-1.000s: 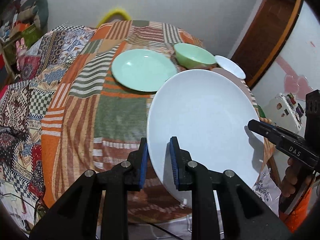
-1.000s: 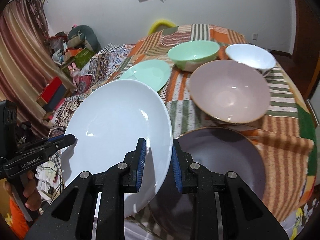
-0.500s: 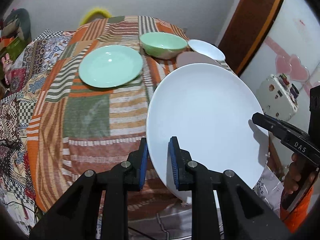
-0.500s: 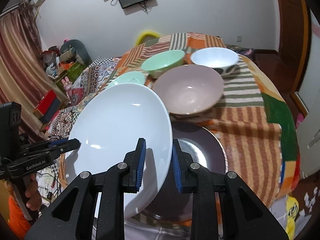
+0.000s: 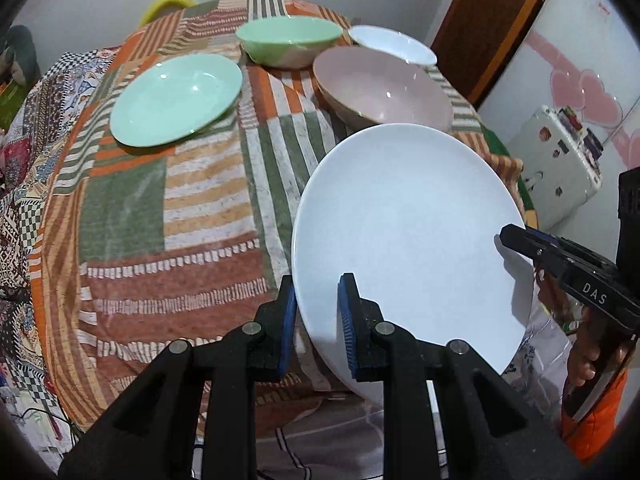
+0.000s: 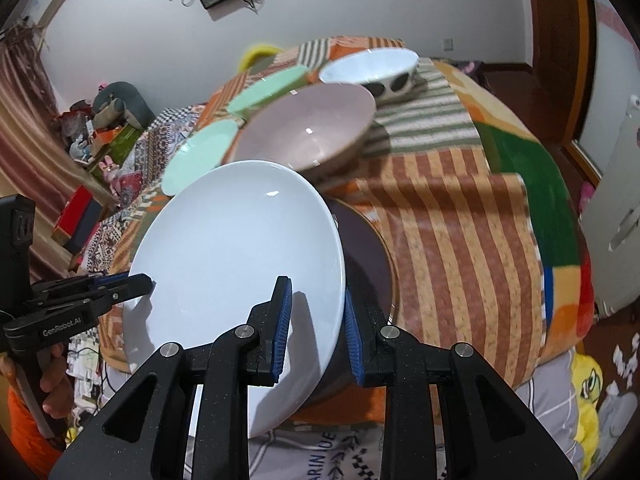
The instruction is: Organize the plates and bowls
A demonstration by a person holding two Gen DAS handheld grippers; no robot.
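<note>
Both grippers are clamped on the same white plate [image 5: 404, 240], one at each side of its rim. The left gripper [image 5: 316, 320] bites the near-left edge, and the right gripper [image 6: 314, 324] bites the opposite edge; in the left view the right one's tip shows at about 3 o'clock on the plate. The plate is held off the table, tilted, its face turned up and toward the person.

What matters next is what lies under it. In the right wrist view a dark plate [image 6: 368, 256] rests on the striped tablecloth [image 6: 452, 248] just behind and below the white one, peeking out at about 3 o'clock from its rim. The white plate looks only partly over it, so I would guess stacking needs a shift toward that side and a levelling of the tilt.

Farther off, around 12 o'clock, sit a pink bowl [image 5: 384, 84], a green bowl [image 5: 288, 40] and a white bowl [image 6: 372, 66]. A green plate [image 5: 176, 98] lies at about 10 o'clock in the left view, well apart.
</note>
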